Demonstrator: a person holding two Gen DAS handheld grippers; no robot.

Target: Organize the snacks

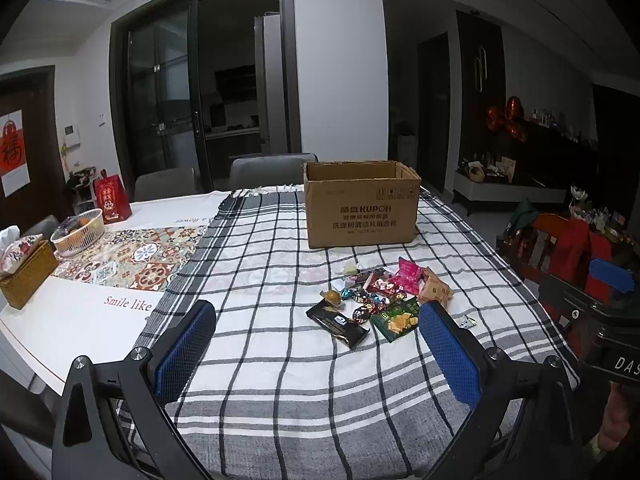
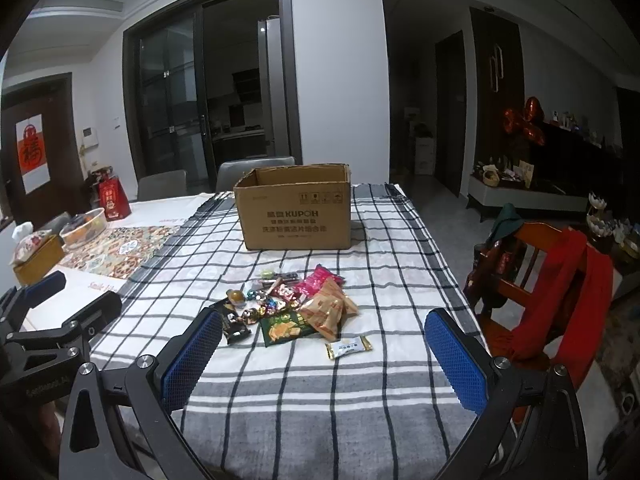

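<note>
A heap of snacks lies on the checked cloth: a black bar packet, a green cracker packet, pink and tan packets, and several foil sweets. One small white sachet lies apart, nearer me. Behind the heap stands an open cardboard box. My left gripper is open above the cloth, with the heap just beyond its right finger. My right gripper is open too, nothing between its blue pads, and the heap sits ahead near its left finger.
A white basket, a wicker tissue box and a red gift bag stand at the table's left. A wooden chair draped with red cloth is beside the right edge. Grey chairs are behind the table.
</note>
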